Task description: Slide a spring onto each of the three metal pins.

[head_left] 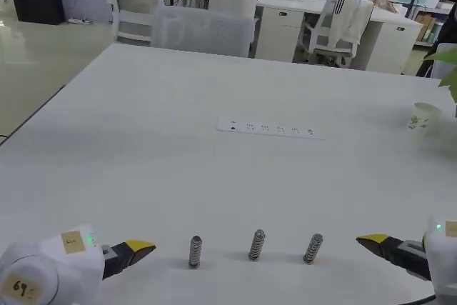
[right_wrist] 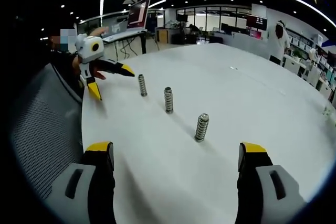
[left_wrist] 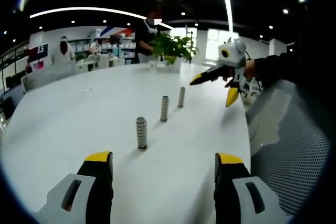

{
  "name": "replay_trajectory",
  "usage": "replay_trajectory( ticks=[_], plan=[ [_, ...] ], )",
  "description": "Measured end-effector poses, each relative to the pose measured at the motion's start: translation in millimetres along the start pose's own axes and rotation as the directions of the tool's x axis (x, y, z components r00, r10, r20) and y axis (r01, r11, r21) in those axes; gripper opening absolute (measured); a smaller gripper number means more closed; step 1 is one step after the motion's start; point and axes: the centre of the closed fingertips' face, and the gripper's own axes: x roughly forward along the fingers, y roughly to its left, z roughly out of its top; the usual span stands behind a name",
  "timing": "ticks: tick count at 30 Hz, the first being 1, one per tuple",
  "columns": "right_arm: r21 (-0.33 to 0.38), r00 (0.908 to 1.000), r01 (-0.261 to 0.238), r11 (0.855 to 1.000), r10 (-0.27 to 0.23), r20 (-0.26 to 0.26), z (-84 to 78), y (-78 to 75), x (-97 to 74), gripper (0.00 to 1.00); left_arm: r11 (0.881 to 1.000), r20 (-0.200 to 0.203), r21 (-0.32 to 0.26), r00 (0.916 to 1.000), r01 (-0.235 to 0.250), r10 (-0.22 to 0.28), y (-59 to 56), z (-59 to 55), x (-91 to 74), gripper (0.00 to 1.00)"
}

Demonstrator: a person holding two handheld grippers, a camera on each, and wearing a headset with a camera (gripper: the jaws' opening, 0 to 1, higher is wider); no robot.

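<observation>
Jaws of left gripper (left_wrist: 164,157), right gripper (right_wrist: 176,148) released, empty; three springs (head_left: 257,245) in row, long axes upright

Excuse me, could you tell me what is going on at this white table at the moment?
A person holds a yellow-tipped two-jaw gripper in each hand at a white table. Three coiled metal springs stand upright in a row near its front edge: the left spring, the middle spring and the right spring. Each seems to sit on its pin, though the coils hide the pins. The left gripper and the right gripper are open and empty, flanking the row. The job looks done.
</observation>
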Motion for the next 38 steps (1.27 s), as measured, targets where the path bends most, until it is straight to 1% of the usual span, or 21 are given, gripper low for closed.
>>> replay_trajectory(
  ticks=[6, 16, 27, 38],
  plan=[
    [0.003, 1.0000, -0.006, 1.000, 0.006, -0.004, -1.7, 2.4, 0.8, 0.99, 1.000, 0.003, -0.005, 1.0000, 0.002, -0.002, -2.1, 0.2, 0.4, 0.77],
    [0.008, 1.0000, -0.005, 1.000, 0.005, -0.004, -2.0, 2.3, 0.8, 0.99, 1.000, 0.013, -0.012, 0.9999, -0.003, 0.003, -1.0, 1.9, 0.7, 0.79],
    [0.009, 1.0000, -0.002, 1.000, 0.002, 0.001, -0.9, 2.6, 0.2, 0.99, 1.000, 0.021, -0.013, 0.9998, -0.002, 0.002, -1.0, 4.0, 0.8, 0.80],
    [0.013, 1.0000, -0.001, 1.000, 0.001, -0.005, -2.8, 3.0, 0.1, 0.99, 1.000, 0.024, -0.013, 0.9997, 0.000, 0.000, -1.7, 4.6, 1.5, 0.80]
  ],
)
